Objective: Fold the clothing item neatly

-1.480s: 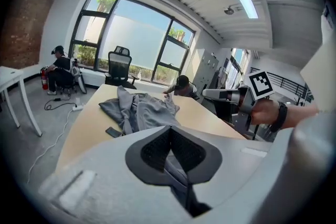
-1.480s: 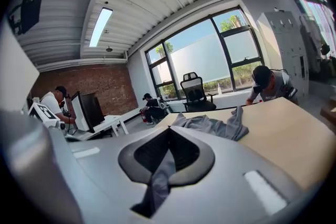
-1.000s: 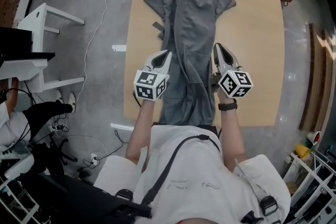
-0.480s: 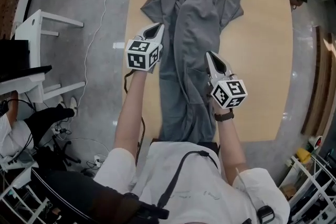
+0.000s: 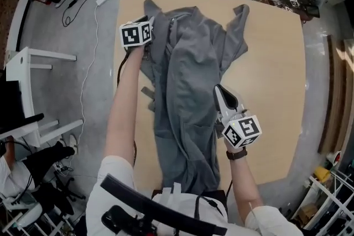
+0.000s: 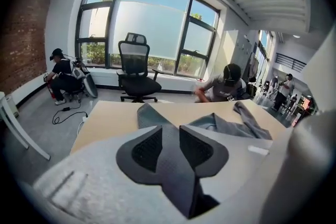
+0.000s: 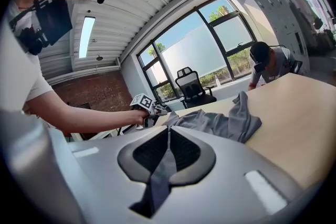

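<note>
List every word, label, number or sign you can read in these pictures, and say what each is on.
No text here can be read.
Left marker cube: black-and-white square patterns, no letters.
Right marker cube: the same patterns, no letters.
Grey garment: no label or print shows.
Far person's shirt: a pale mark, too small to read.

Grey garment [image 5: 188,91] is lying lengthwise down the middle of the light wooden table [image 5: 271,74], running from 12 o'clock to 6 o'clock, with its near end reaching the table's near edge. The cloth is sitting rumpled, with long folds running along its length. The far sleeve [image 5: 239,25] is pointing toward 1 o'clock. The other sleeve [image 5: 150,14] is pointing toward 11 o'clock, near the table's far-left corner. It is lying unfolded.
</note>
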Action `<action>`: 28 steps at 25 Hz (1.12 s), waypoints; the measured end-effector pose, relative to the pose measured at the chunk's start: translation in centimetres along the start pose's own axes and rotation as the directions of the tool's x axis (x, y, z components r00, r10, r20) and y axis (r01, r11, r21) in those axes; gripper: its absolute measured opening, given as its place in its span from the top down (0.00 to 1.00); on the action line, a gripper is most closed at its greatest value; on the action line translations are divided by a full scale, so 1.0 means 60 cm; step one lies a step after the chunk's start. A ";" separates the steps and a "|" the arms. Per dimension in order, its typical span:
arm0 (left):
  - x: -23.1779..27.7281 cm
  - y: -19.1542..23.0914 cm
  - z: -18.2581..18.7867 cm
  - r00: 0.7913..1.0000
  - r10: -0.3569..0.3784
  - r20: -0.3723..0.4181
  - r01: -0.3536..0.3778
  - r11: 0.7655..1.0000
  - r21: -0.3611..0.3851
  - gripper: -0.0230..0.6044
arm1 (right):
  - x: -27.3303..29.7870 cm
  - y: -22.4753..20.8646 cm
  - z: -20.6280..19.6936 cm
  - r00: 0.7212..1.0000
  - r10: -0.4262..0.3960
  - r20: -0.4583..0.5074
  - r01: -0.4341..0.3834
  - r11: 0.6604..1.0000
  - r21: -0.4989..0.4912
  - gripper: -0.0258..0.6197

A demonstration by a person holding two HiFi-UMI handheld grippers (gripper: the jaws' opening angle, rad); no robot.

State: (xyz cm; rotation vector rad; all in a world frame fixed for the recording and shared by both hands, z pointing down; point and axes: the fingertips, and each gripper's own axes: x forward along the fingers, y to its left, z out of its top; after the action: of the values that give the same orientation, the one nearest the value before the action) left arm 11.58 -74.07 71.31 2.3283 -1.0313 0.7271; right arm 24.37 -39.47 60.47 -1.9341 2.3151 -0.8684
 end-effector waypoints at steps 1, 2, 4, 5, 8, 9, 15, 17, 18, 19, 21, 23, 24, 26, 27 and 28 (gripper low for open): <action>0.027 0.014 0.007 1.000 0.009 0.001 -0.009 1.000 -0.016 0.78 | 0.006 -0.004 0.004 1.000 0.008 0.004 -0.008 1.000 -0.001 0.93; 0.050 0.029 0.014 1.000 0.022 0.004 -0.022 0.999 -0.033 0.76 | 0.011 -0.006 0.007 1.000 0.018 0.005 -0.018 1.000 -0.005 0.93; 0.086 0.063 0.021 0.999 0.053 0.000 -0.053 0.996 -0.074 0.72 | 0.018 -0.009 0.003 0.999 0.039 -0.001 -0.039 0.999 -0.021 0.93; 0.101 0.077 0.017 0.998 0.064 -0.013 -0.065 0.993 -0.098 0.69 | 0.016 -0.010 -0.004 0.999 0.045 -0.011 -0.045 0.999 -0.028 0.94; 0.129 0.103 -0.004 0.993 0.082 -0.082 -0.091 0.989 -0.117 0.68 | 0.010 -0.014 -0.023 0.998 0.051 -0.043 -0.052 0.998 -0.027 0.94; 0.131 0.107 -0.004 0.991 0.090 -0.101 -0.100 0.990 -0.100 0.69 | 0.010 -0.015 -0.024 0.998 0.052 -0.045 -0.053 0.998 -0.025 0.94; 0.092 0.088 0.006 0.998 0.029 -0.060 -0.035 0.995 -0.098 0.92 | 0.005 -0.018 -0.008 0.999 0.043 -0.016 -0.043 0.999 -0.009 0.94; 0.041 0.088 0.019 1.000 0.009 0.017 -0.006 0.992 -0.129 0.92 | -0.002 -0.006 0.001 0.999 0.048 -0.004 -0.048 0.999 -0.008 0.94; 0.008 0.089 0.029 0.998 0.002 0.064 0.007 0.989 -0.148 0.92 | -0.005 0.002 0.007 0.999 0.054 0.005 -0.054 0.998 -0.013 0.94; -0.028 0.092 0.040 0.994 -0.002 0.111 0.021 0.986 -0.167 0.92 | -0.010 0.011 0.013 0.998 0.061 0.011 -0.060 0.998 -0.019 0.94; -0.108 0.098 0.057 0.981 0.002 0.193 0.035 0.982 -0.188 0.92 | -0.021 0.027 0.022 0.997 0.073 0.019 -0.072 0.997 -0.027 0.94; -0.188 0.100 0.072 0.965 0.013 0.262 0.037 0.982 -0.184 0.92 | -0.035 0.043 0.028 0.997 0.078 0.023 -0.078 0.997 -0.024 0.94; -0.227 0.099 0.078 0.956 0.016 0.294 0.039 0.983 -0.178 0.92 | -0.042 0.054 0.029 0.996 0.080 0.025 -0.080 0.997 -0.020 0.94; -0.304 0.102 0.081 0.939 0.026 0.342 0.033 0.986 -0.166 0.92 | -0.053 0.086 0.029 0.995 0.095 0.027 -0.094 0.995 -0.019 0.94; -0.342 0.107 0.078 0.933 0.040 0.357 0.021 0.986 -0.163 0.92 | -0.057 0.105 0.029 0.994 0.106 0.029 -0.105 0.994 -0.022 0.94; -0.376 0.114 0.072 0.929 0.057 0.365 0.005 0.986 -0.166 0.92 | -0.061 0.123 0.029 0.993 0.116 0.032 -0.115 0.993 -0.026 0.94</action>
State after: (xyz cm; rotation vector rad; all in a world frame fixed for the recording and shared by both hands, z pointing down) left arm -5.49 -69.22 55.22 2.3581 -1.2311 0.2005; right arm 19.15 -36.20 54.74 -1.7877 2.4011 -0.7955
